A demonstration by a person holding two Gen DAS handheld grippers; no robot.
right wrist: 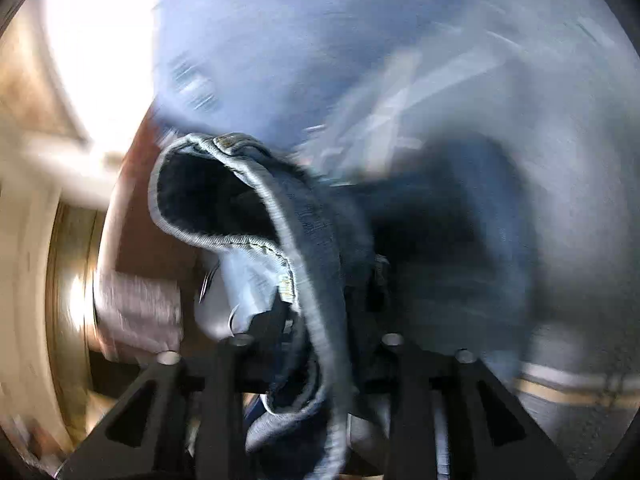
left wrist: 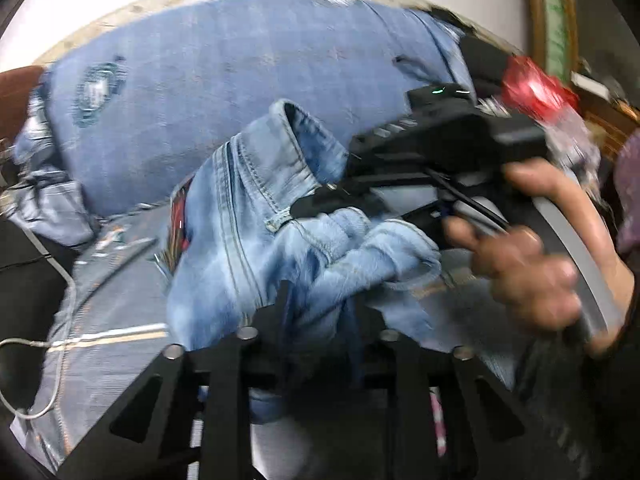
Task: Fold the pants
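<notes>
Pants (left wrist: 256, 240): light blue jeans, bunched up and lifted over a blue bed cover (left wrist: 224, 92). They are not flat.
Long way of the pants: in the left wrist view the seams run from low in the middle up toward the top. The waistband (left wrist: 292, 120) is the highest part and curls over there.
Other end: it drops down out of sight behind the left gripper, so where the legs point cannot be told.
Left gripper (left wrist: 316, 312): its black fingers come up from the bottom edge. Denim is bunched between them. The picture is too blurry to tell if they pinch it.
Right gripper (left wrist: 320, 200): comes in from the right, with a person's hand (left wrist: 532, 256) on its handle. Its tips touch the cloth by the waistband.
Right wrist view: a thick folded edge of the pants (right wrist: 316, 264) hangs between the right gripper's fingers (right wrist: 240, 376). A pinch cannot be told here.
Pillow (left wrist: 96, 92): blue, behind the pants.
White cable (left wrist: 52, 344): on the left, away from the pants.
</notes>
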